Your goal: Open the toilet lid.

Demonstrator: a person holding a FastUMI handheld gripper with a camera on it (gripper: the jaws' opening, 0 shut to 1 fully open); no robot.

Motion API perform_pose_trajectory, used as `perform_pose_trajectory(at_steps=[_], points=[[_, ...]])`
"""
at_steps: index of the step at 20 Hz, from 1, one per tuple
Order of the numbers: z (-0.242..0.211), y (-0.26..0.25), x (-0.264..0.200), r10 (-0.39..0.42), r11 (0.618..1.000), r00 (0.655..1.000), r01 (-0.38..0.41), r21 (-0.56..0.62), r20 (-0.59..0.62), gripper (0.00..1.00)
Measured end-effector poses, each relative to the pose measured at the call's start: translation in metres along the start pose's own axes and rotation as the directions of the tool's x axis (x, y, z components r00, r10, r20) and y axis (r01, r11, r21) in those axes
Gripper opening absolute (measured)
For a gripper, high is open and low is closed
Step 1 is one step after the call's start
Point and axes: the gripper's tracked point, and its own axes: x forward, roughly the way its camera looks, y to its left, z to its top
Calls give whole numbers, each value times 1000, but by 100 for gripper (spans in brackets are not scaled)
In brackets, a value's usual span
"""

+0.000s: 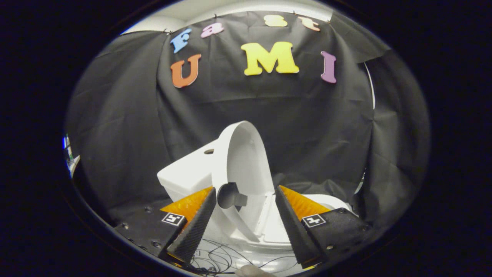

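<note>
The toilet lid (pixel 243 161) stands raised and nearly upright, its long axis running up and down, its hollow inner face turned toward the right and slightly toward the camera, its rounded end pointing up. It rises from the white toilet (pixel 184 175), whose tank lies behind and left of the lid. The gripper (pixel 244 198) has its jaws spread wide, holding nothing; the lid's lower part shows between the fingers, just beyond them. Each finger carries a small square black-and-white marker; no readable writing shows on the toilet. Thin dark wires (pixel 223 256) lie below the lid, between the fingers.
</note>
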Motion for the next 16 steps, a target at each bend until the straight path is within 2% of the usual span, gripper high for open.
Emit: perform_pose_trajectory(at_steps=[3,7,12,16], points=[[23,-31,-40,-18,1000,992,18,5,123,97],[24,-88,-85,-75,997,972,75,9,220,100],[-13,-161,-119,-139,989,967,125,78,215,100],[-46,-217,-121,-218,974,957,200,109,193,99]])
